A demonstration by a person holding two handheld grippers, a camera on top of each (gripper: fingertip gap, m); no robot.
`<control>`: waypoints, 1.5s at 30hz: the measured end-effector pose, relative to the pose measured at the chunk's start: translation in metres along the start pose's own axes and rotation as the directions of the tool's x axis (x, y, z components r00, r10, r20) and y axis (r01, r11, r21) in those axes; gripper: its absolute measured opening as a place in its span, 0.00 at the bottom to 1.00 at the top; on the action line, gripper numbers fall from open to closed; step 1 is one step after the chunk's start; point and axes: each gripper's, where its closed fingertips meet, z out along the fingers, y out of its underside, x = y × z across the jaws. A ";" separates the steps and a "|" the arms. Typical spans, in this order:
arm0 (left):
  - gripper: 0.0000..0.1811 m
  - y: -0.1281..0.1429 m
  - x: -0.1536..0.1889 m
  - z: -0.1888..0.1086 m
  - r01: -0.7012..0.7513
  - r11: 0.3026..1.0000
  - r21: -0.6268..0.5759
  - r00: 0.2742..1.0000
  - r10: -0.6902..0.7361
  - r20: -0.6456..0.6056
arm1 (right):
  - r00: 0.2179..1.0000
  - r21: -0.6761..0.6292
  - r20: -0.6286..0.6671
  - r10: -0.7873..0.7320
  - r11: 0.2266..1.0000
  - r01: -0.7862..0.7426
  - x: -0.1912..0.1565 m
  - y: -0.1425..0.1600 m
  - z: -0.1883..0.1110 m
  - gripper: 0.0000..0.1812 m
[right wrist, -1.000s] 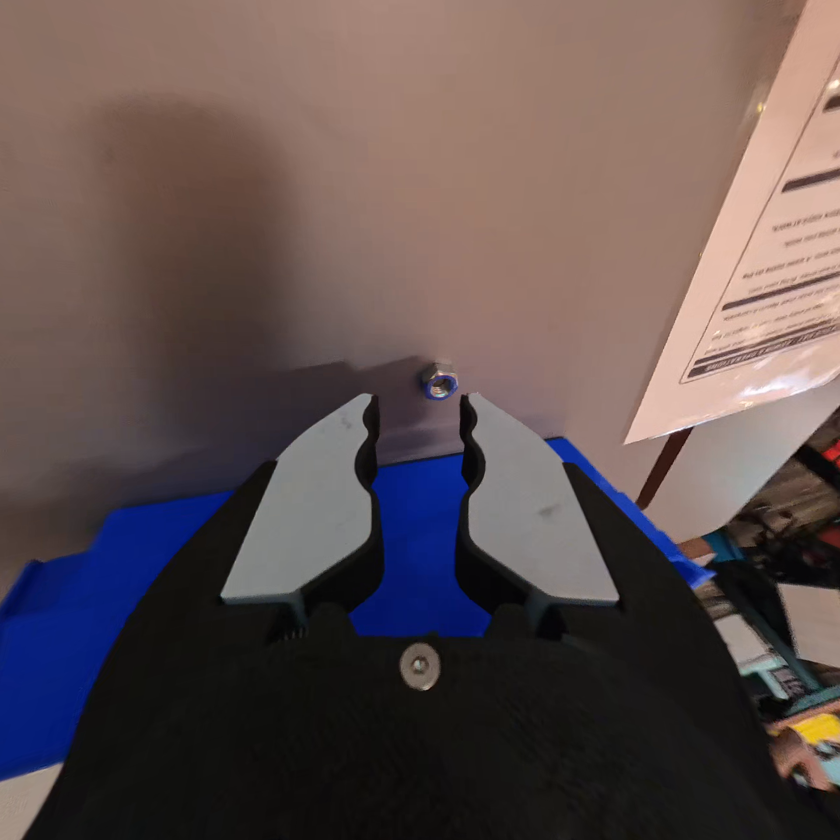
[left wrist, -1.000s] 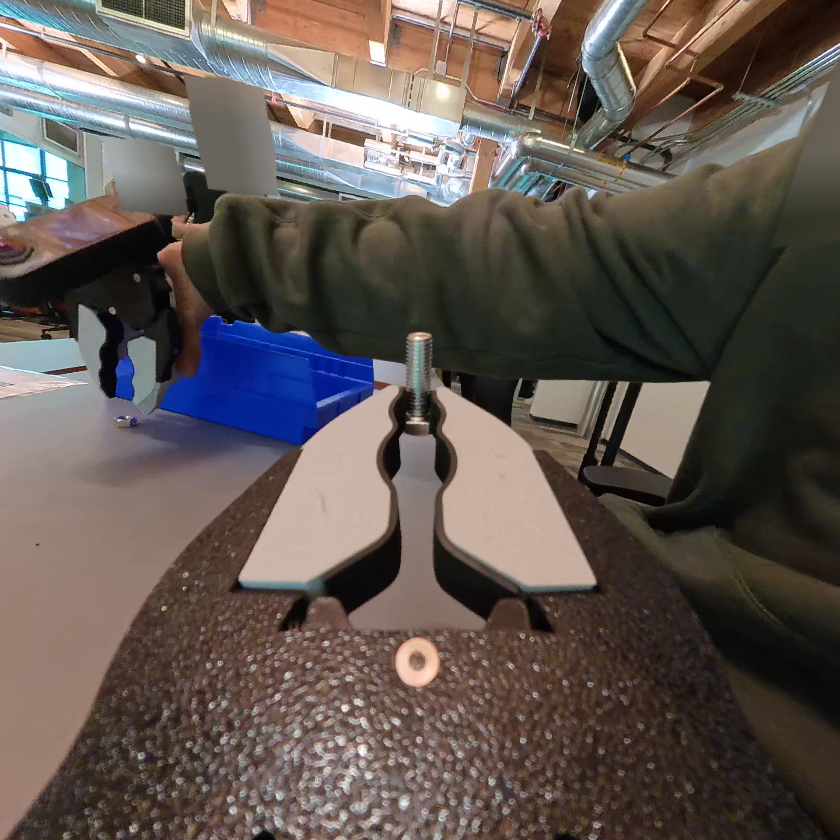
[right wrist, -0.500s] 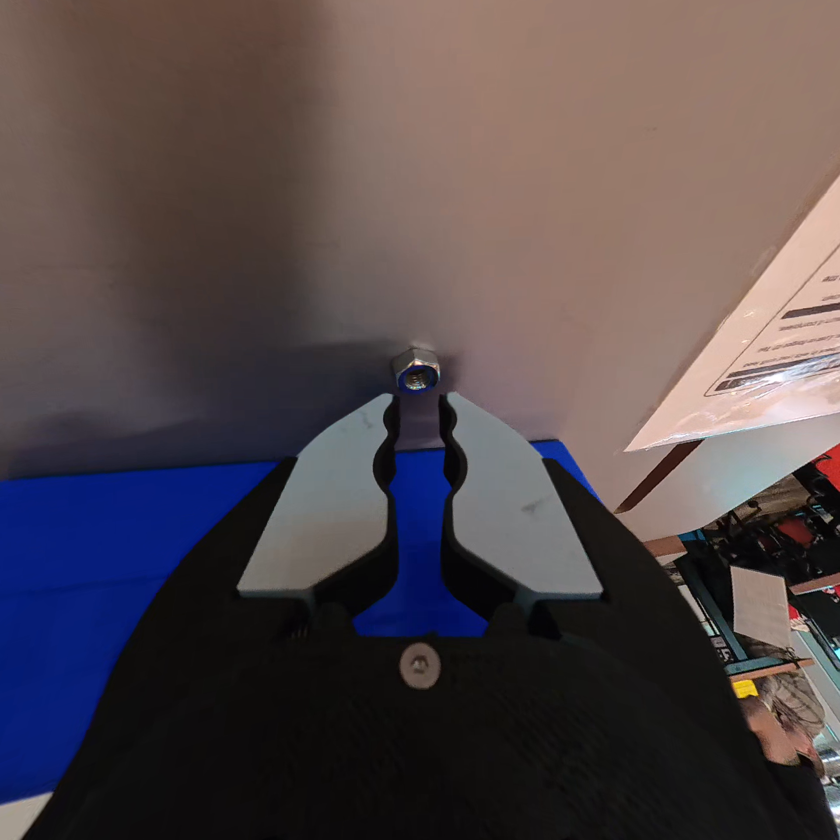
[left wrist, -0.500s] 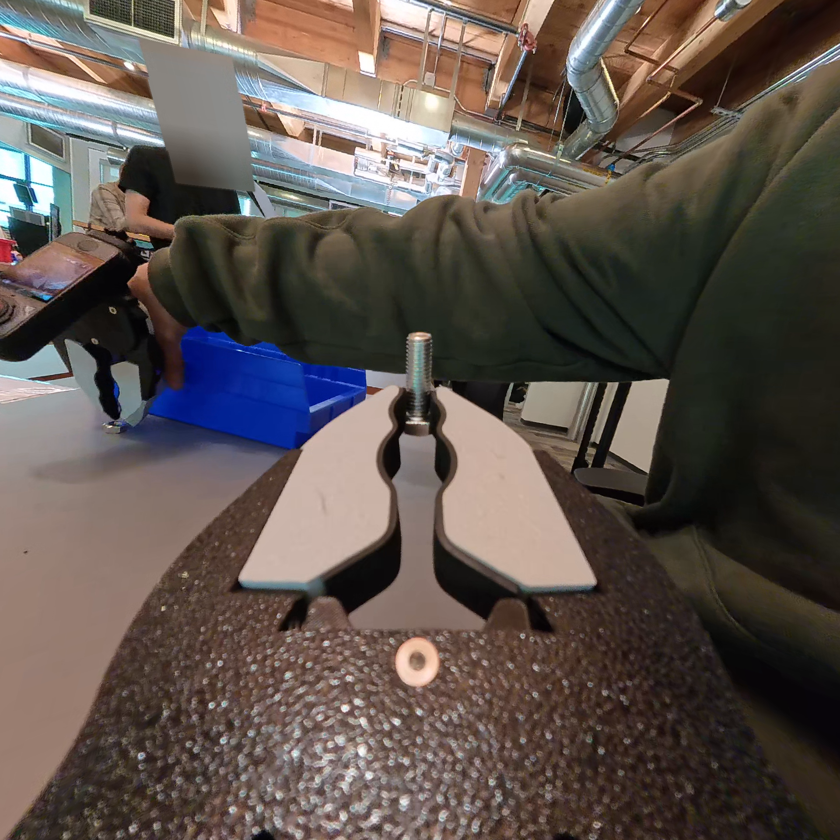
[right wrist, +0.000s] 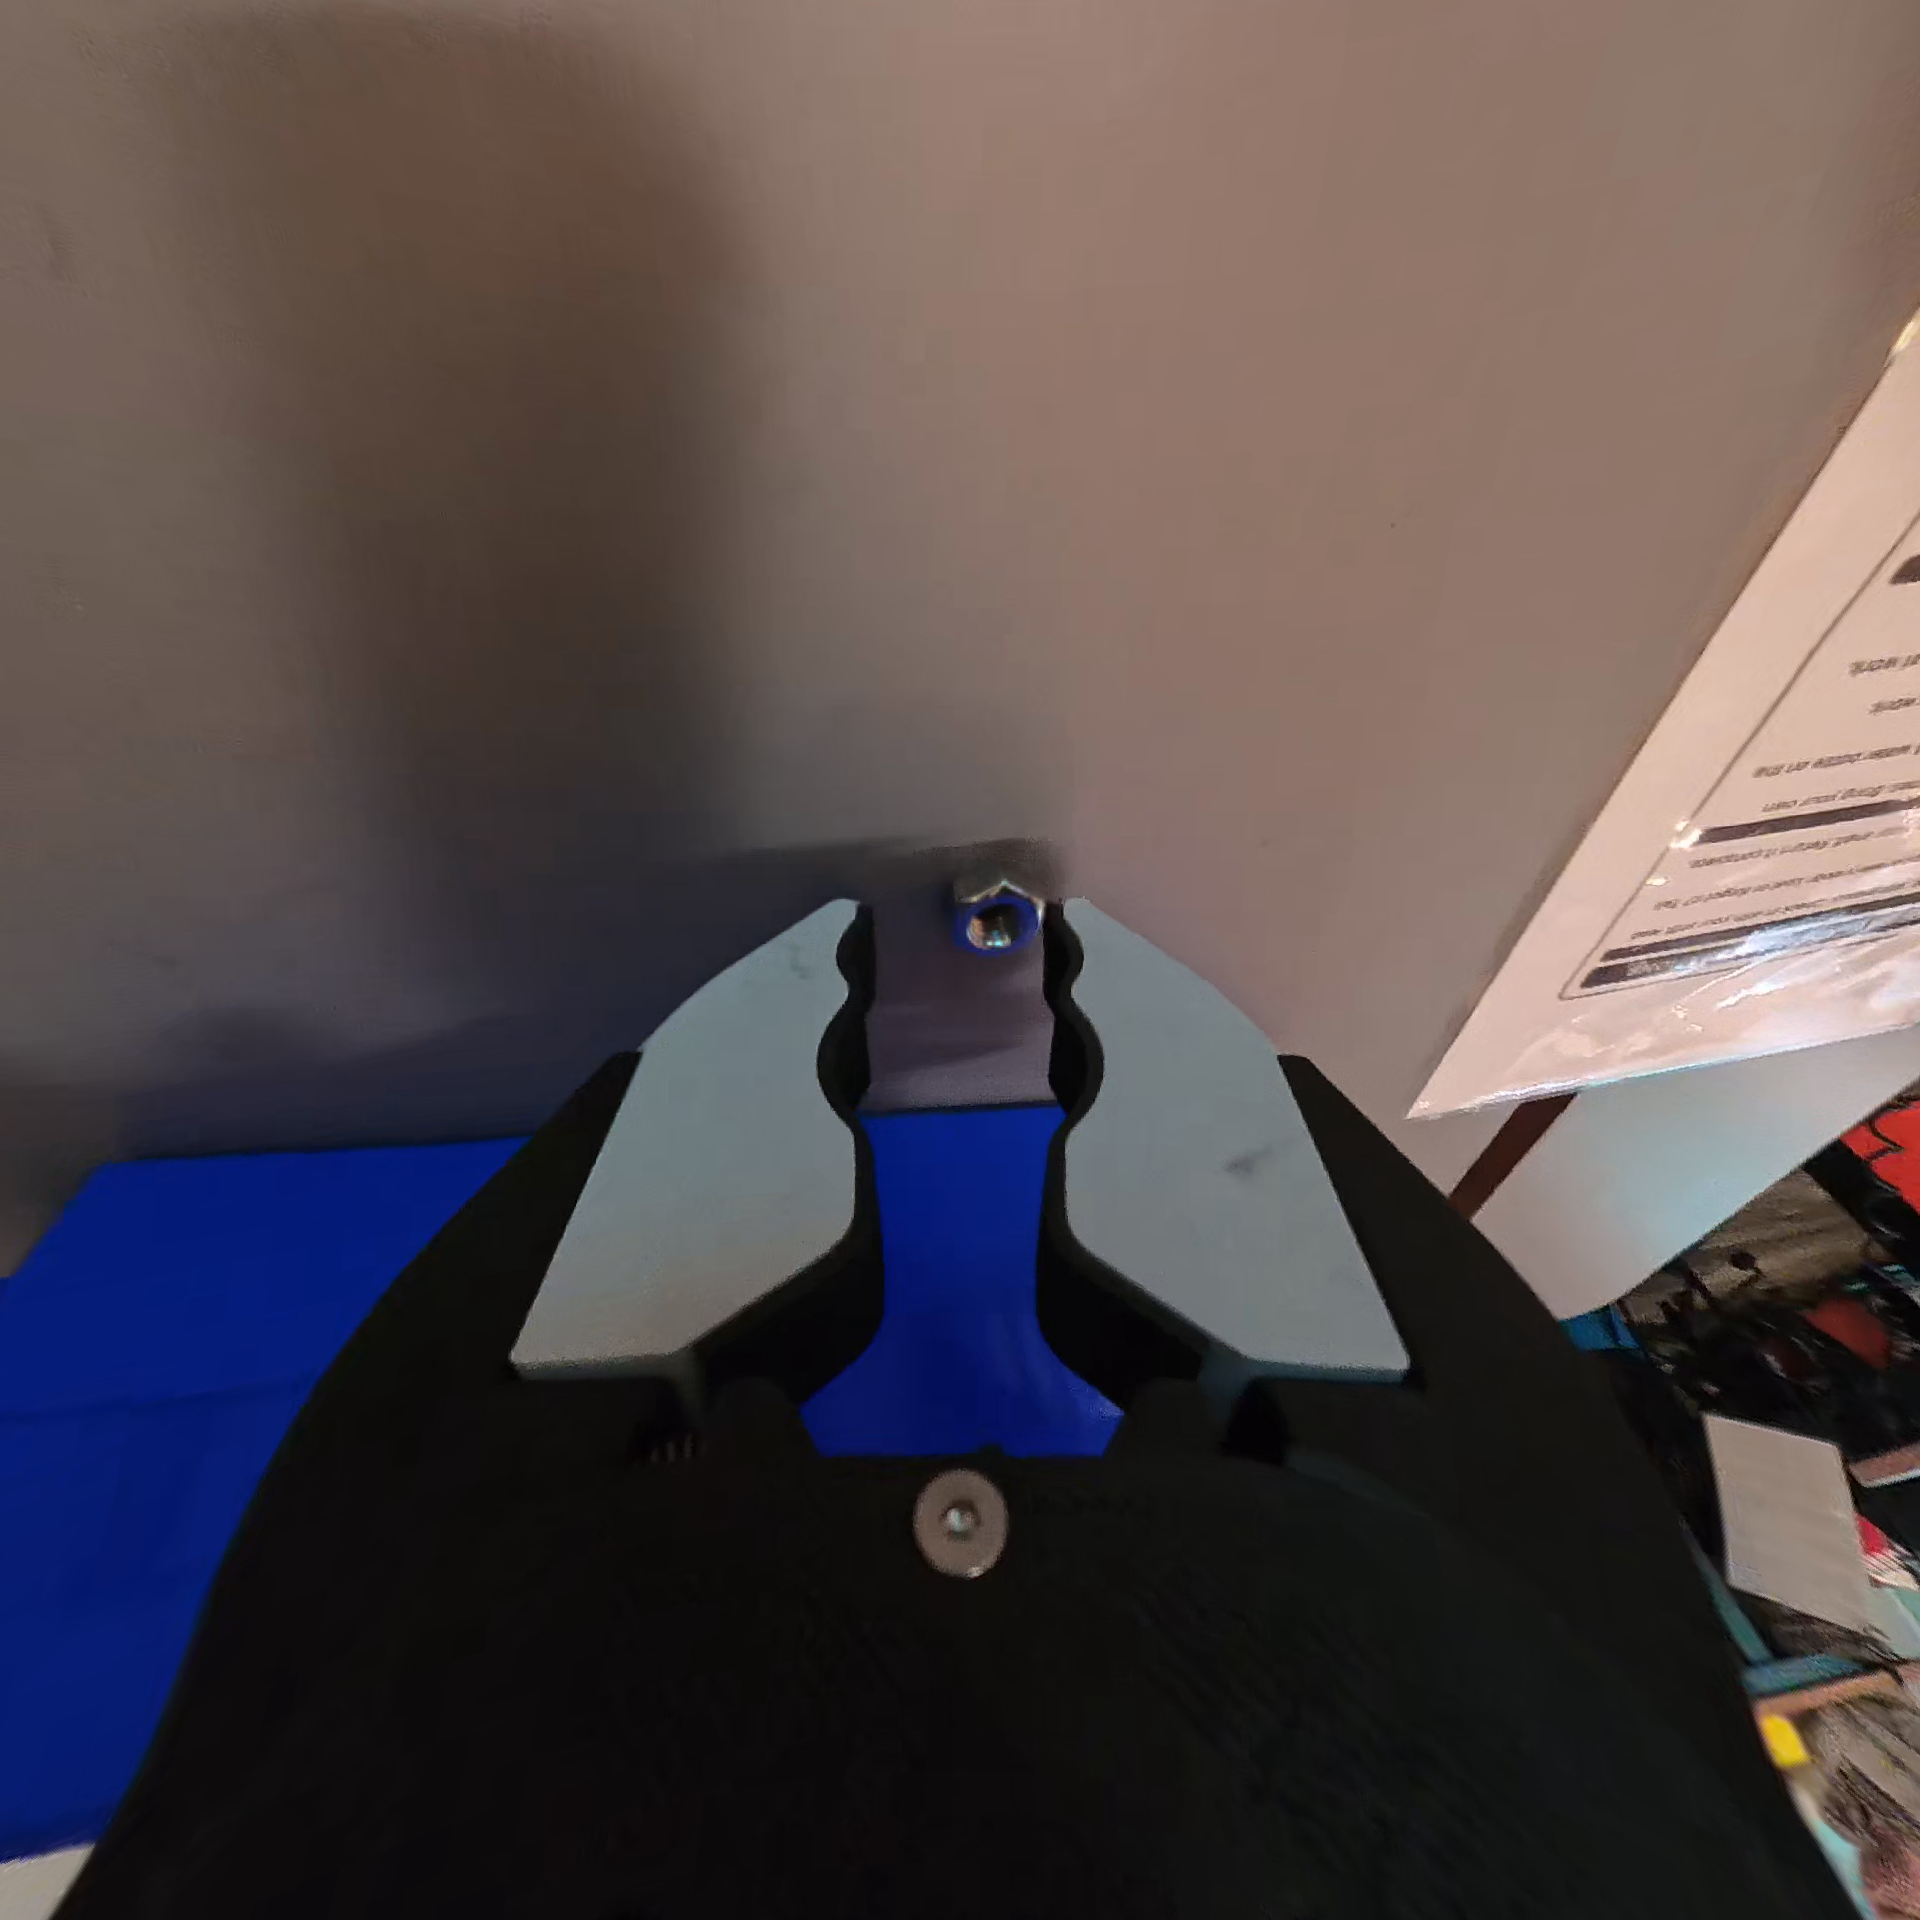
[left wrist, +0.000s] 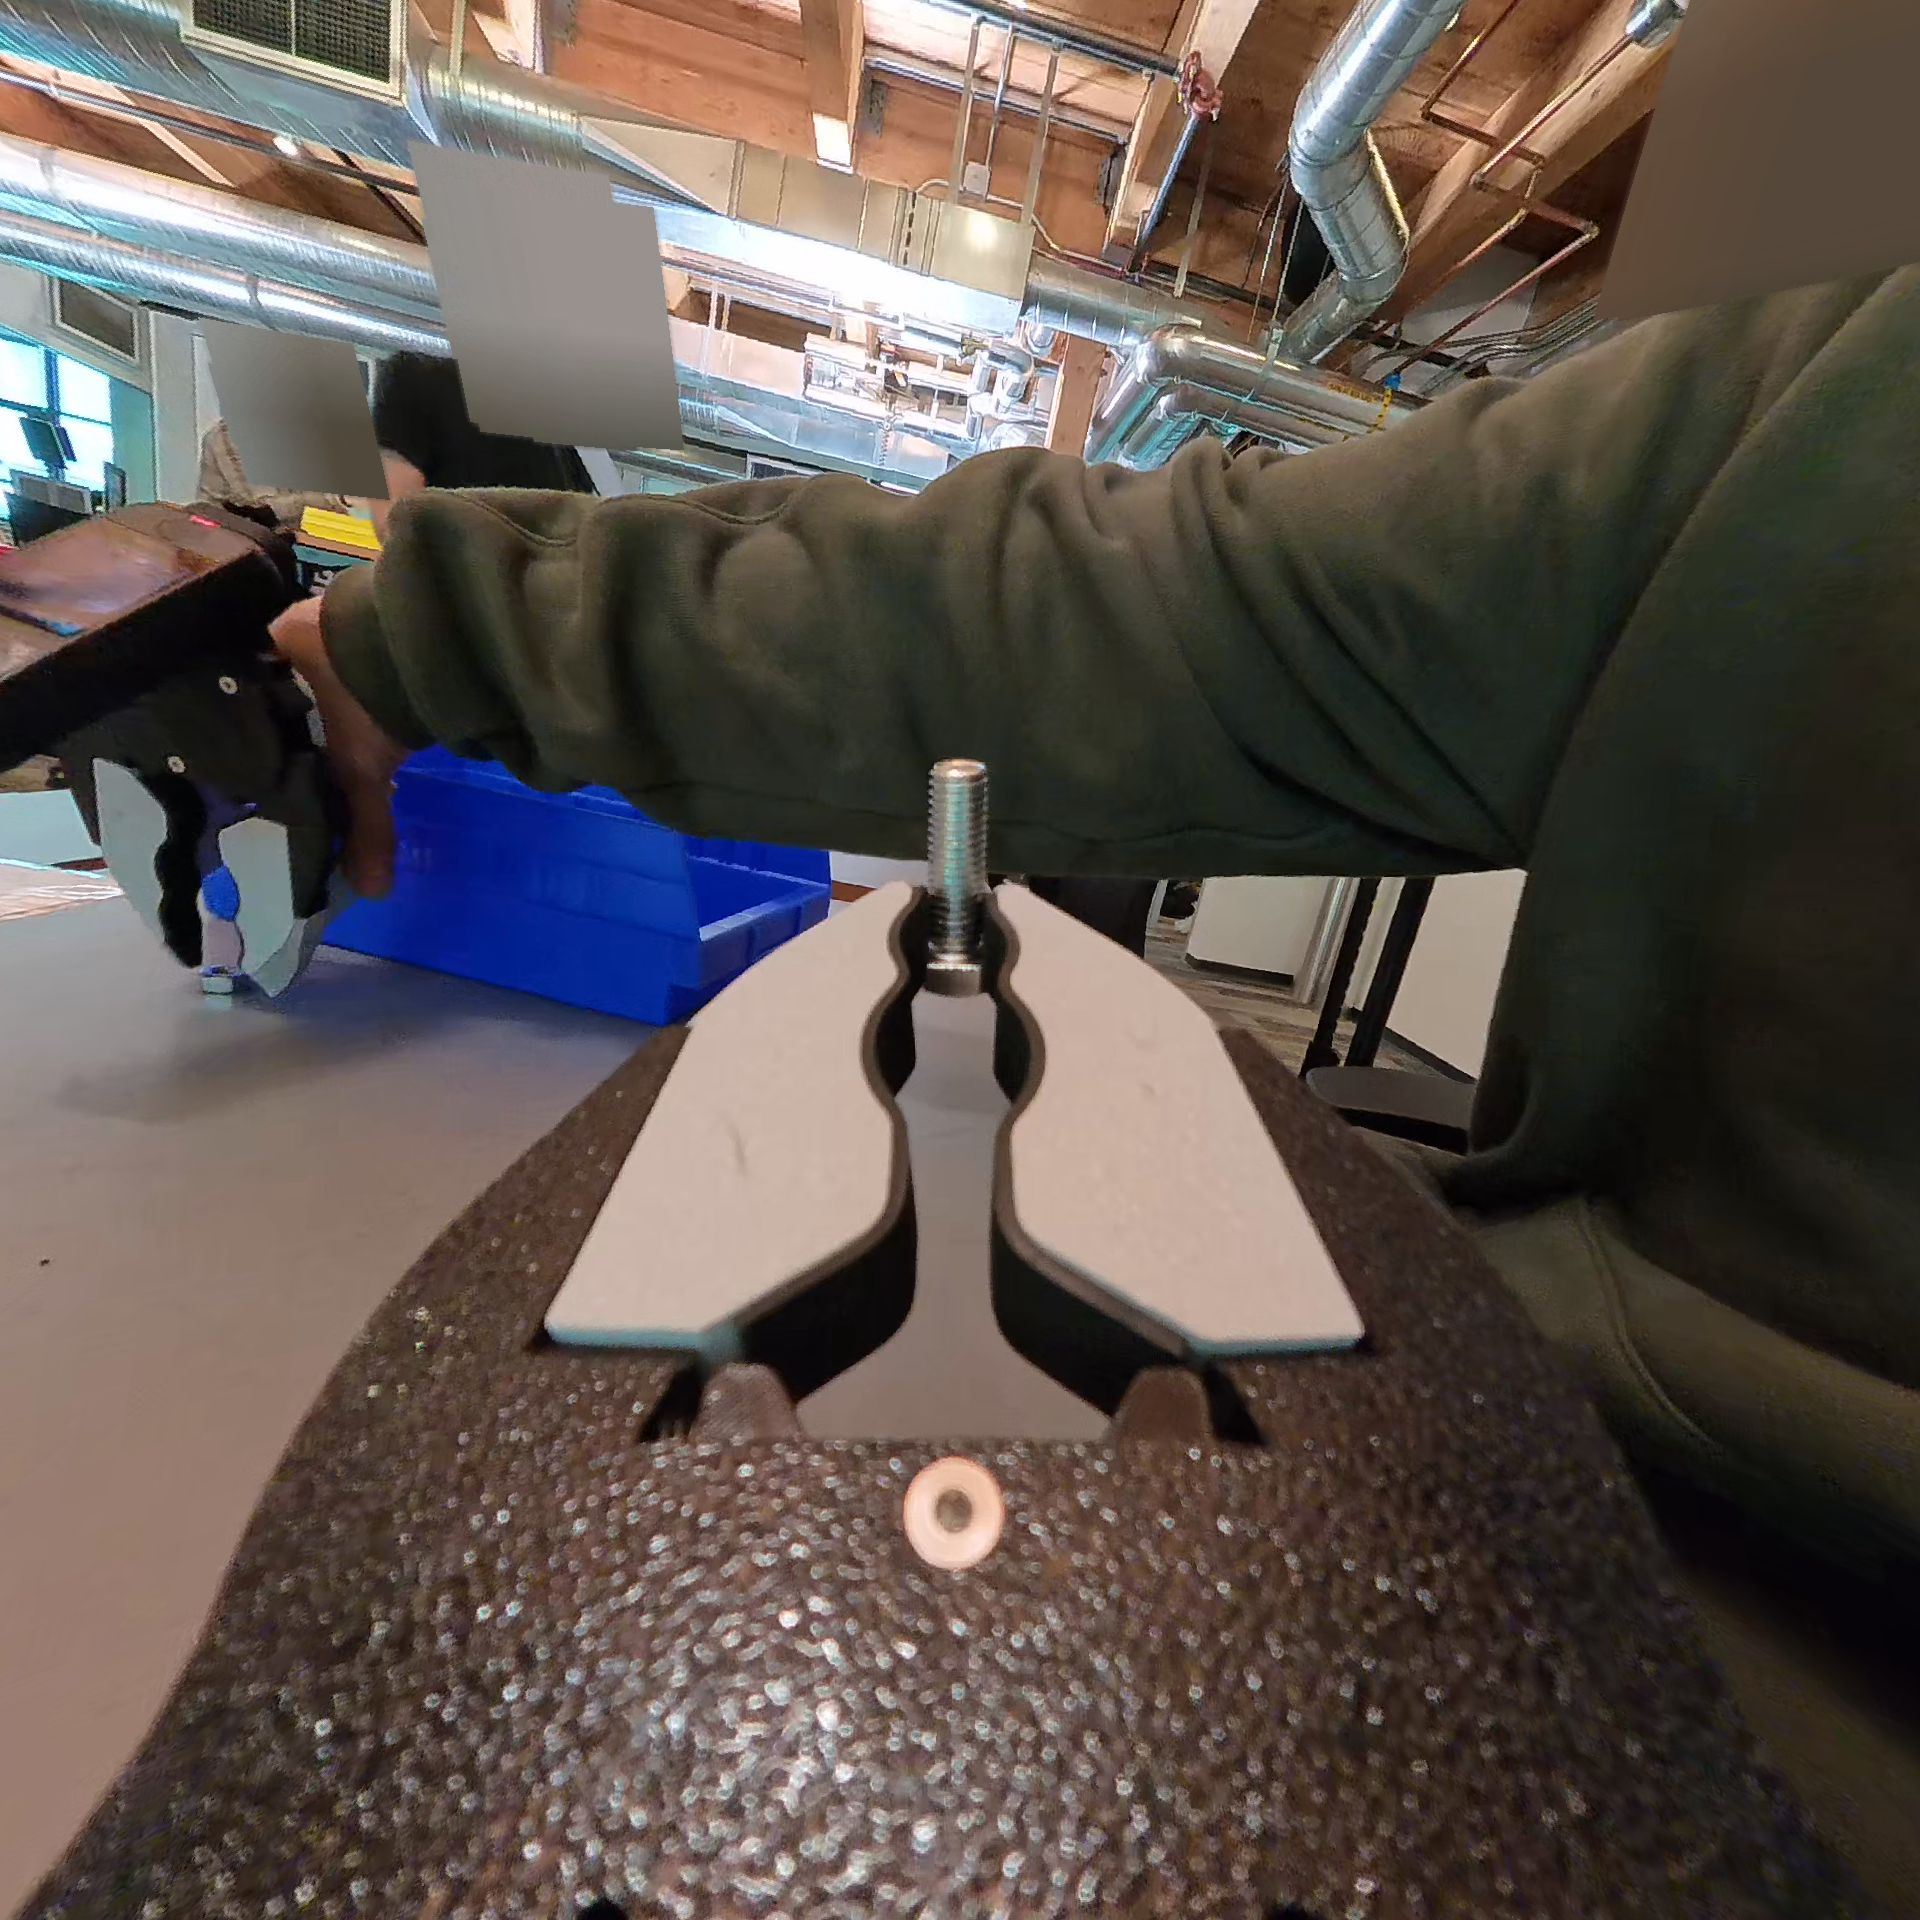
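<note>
My left gripper (left wrist: 954,940) is shut on the head of a silver bolt (left wrist: 957,831) and holds it upright, threads up, above the grey table (left wrist: 208,1195). My right gripper (right wrist: 961,914) is open with its tips down on the table. A small silver nut with a blue insert (right wrist: 992,920) lies between the tips, against the right finger. In the left wrist view the right gripper (left wrist: 227,966) shows at the far left, held by a hand in a green sleeve (left wrist: 1039,644), with the nut (left wrist: 216,974) at its tips.
A blue plastic bin (left wrist: 582,914) stands on the table just behind the right gripper and shows below it in the right wrist view (right wrist: 208,1299). A printed sheet in a clear sleeve (right wrist: 1714,831) lies at the table's right edge. People stand in the background.
My right gripper came down to the table, narrowed behind the nut, then widened and moved forward so the nut sits between its tips. My left gripper still holds the bolt.
</note>
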 end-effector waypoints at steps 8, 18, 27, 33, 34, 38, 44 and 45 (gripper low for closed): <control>0.05 0.000 0.000 0.000 0.003 1.000 0.001 1.000 -0.003 -0.003 | 0.999 -0.067 0.000 0.033 0.997 -0.033 0.006 0.008 0.003 0.13; 0.05 -0.001 0.000 -0.001 0.004 1.000 0.005 1.000 -0.004 -0.001 | 0.999 -0.034 -0.014 0.029 0.999 -0.029 0.006 0.004 0.008 0.12; 0.05 0.000 -0.005 -0.002 -0.033 0.999 -0.021 0.999 0.034 0.043 | 1.000 -0.016 -0.008 0.014 1.000 -0.014 -0.011 -0.006 -0.014 0.11; 0.05 0.014 -0.026 0.000 -0.143 0.970 -0.197 0.964 0.182 0.195 | 0.981 0.458 -0.022 -0.191 0.870 0.180 -0.119 -0.087 -0.107 0.10; 0.05 0.017 -0.026 0.003 -0.153 0.964 -0.218 0.962 0.196 0.192 | 0.968 0.501 -0.044 -0.248 0.833 0.236 -0.140 -0.094 -0.124 0.10; 0.05 0.026 -0.021 0.019 -0.153 0.959 -0.237 0.965 0.197 0.173 | 0.901 0.555 -0.150 -0.407 0.719 0.417 -0.200 -0.105 -0.186 0.10; 0.05 0.028 -0.013 0.035 -0.157 0.968 -0.195 0.968 0.190 0.164 | 0.843 0.581 -0.171 -0.510 0.639 0.504 -0.246 -0.108 -0.234 0.10; 0.05 0.027 -0.011 0.036 -0.159 0.971 -0.180 0.969 0.189 0.163 | 0.836 0.571 -0.174 -0.520 0.639 0.516 -0.249 -0.107 -0.235 0.10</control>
